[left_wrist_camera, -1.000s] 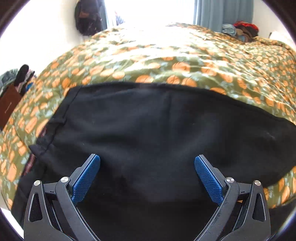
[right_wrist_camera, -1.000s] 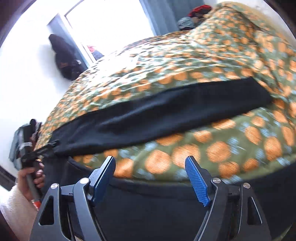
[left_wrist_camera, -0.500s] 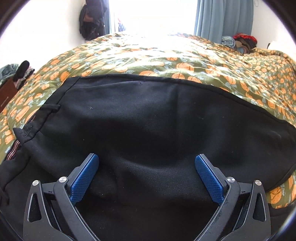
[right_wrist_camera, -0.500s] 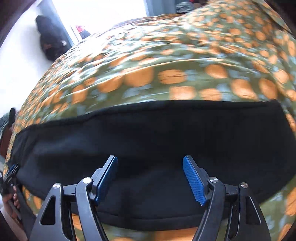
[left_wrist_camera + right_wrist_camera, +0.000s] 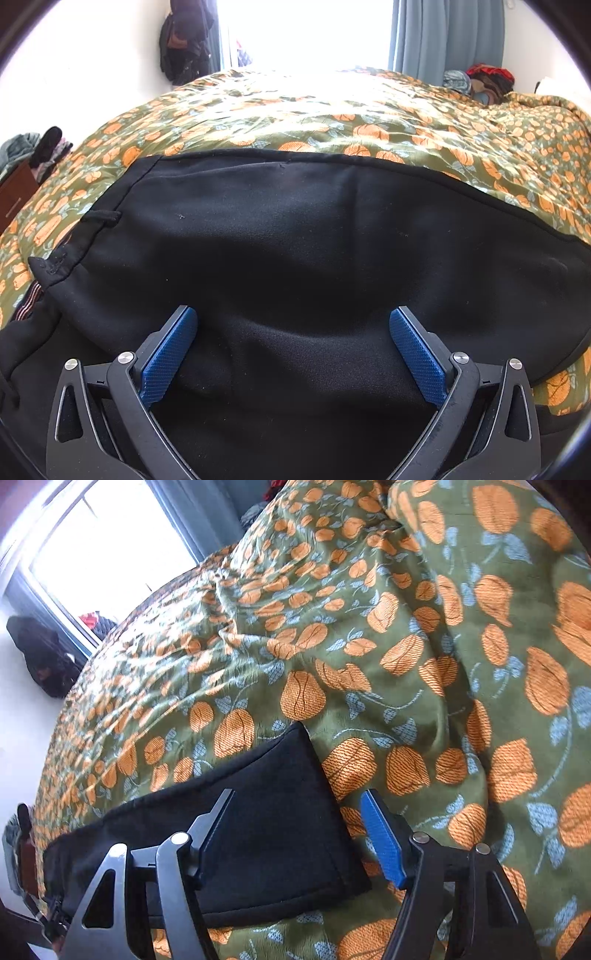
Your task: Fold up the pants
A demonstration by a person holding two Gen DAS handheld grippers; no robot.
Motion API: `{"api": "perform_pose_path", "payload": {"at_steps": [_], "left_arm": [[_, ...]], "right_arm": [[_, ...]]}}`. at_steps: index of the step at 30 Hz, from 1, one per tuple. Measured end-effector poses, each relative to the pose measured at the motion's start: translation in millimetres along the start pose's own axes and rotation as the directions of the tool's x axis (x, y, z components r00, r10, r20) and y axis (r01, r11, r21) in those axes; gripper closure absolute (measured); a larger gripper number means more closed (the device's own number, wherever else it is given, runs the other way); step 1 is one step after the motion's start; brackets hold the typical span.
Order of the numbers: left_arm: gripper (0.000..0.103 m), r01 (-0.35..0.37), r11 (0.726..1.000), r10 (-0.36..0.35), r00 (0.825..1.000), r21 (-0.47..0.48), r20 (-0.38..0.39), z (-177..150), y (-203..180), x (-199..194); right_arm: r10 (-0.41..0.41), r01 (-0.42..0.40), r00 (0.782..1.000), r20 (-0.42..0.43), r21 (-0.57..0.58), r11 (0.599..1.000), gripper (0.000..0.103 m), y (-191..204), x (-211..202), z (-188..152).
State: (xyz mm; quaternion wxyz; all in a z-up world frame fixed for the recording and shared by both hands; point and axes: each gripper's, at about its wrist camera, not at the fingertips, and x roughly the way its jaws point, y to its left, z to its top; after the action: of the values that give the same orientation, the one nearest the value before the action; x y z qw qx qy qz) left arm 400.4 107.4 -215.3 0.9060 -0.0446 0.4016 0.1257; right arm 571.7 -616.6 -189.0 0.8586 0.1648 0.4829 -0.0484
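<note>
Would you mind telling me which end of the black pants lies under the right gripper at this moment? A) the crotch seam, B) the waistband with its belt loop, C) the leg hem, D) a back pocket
C: in the right wrist view the right gripper hovers over the straight stitched leg hem of the pants lying on the flowered bedspread, its fingers closing without yet pinching the cloth.

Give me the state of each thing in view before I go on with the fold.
pants: flat on the bed, leg hem unfolded
left gripper: open, above the pants near the waistband, pinching nothing
right gripper: closing, straddling the hem's corner, pads not yet on cloth
bedspread: rumpled beyond the hem
curtain: drawn aside
</note>
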Motion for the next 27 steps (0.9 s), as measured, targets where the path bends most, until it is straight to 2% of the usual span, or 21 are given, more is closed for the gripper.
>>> {"api": "perform_pose_path", "payload": {"at_steps": [1,2,3,4,5,9,11,13,16,19,20,22,23,24,25,27], "left_arm": [[0.001,-0.002,1.0,0.002,1.0,0.002,0.001,-0.2,-0.2,0.4],[0.001,-0.005,1.0,0.005,1.0,0.003,0.002,-0.4,-0.5,0.9],[0.001,-0.008,1.0,0.008,1.0,0.004,0.003,-0.4,-0.9,1.4],[0.001,-0.009,1.0,0.009,1.0,0.005,0.004,-0.5,-1.0,2.0],[0.001,-0.01,1.0,0.01,1.0,0.005,0.005,-0.6,-1.0,2.7],[0.001,-0.013,1.0,0.013,1.0,0.007,0.005,-0.7,-0.9,3.6],[0.001,-0.014,1.0,0.014,1.0,0.008,0.004,-0.6,-0.9,4.0],[0.001,-0.018,1.0,0.018,1.0,0.009,0.003,-0.4,-1.2,4.3],[0.001,-0.024,1.0,0.023,1.0,0.012,0.001,0.0,-2.3,4.5],[0.001,-0.034,0.999,0.035,0.999,0.021,-0.008,1.7,-4.0,5.1],[0.001,-0.038,0.999,0.039,0.999,0.024,-0.012,2.5,-4.8,5.2],[0.001,-0.042,0.999,0.043,0.999,0.026,-0.027,4.9,-5.2,5.2],[0.001,-0.041,0.999,0.042,0.998,0.025,-0.036,6.2,-4.9,4.9],[0.001,-0.041,0.999,0.043,0.998,0.024,-0.051,8.5,-4.6,4.0],[0.001,-0.045,0.999,0.047,0.997,0.023,-0.067,11.1,-4.5,2.1],[0.001,-0.043,0.999,0.044,0.994,0.012,-0.097,15.2,-4.5,-11.7]], "right_arm": [[-0.014,0.014,1.0,-0.011,-0.006,1.0,0.041,2.1,7.4,0.9],[-0.012,0.012,1.0,-0.021,-0.005,1.0,0.054,3.3,12.2,-0.1],[-0.027,0.027,0.999,-0.024,-0.01,1.0,0.073,1.5,14.2,-3.9],[-0.067,0.067,0.998,-0.011,-0.031,0.997,0.082,3.5,12.0,-8.6],[-0.086,0.086,0.996,0.011,-0.063,0.994,0.096,6.2,5.1,-14.3],[-0.042,0.08,0.986,0.164,-0.234,0.969,0.097,33.8,-62.0,-50.2],[0.0,0.084,0.971,0.24,-0.339,0.937,0.097,52.2,-105.9,-86.3],[0.039,0.081,0.96,0.277,-0.408,0.909,0.097,63.2,-143.6,-130.9],[0.04,0.079,0.96,0.278,-0.401,0.913,0.1,54.2,-176.1,-198.0],[-0.075,0.128,0.973,0.217,-0.243,0.962,0.1,12.9,-170.7,-246.1],[-0.152,0.18,0.972,0.18,-0.155,0.971,0.099,-4.5,-164.5,-256.6],[-0.273,0.276,0.956,0.104,-0.017,0.961,0.097,-32.3,-156.3,-265.6],[-0.311,0.311,0.943,0.12,0.02,0.95,0.096,-38.1,-162.5,-266.4],[-0.346,0.344,0.924,0.164,0.043,0.938,0.088,-37.7,-172.6,-266.3],[-0.359,0.355,0.909,0.21,0.057,0.933,0.08,-33.2,-182.9,-266.1],[-0.336,0.331,0.897,0.287,0.068,0.941,0.033,-14.4,-199.2,-270.1]]}}
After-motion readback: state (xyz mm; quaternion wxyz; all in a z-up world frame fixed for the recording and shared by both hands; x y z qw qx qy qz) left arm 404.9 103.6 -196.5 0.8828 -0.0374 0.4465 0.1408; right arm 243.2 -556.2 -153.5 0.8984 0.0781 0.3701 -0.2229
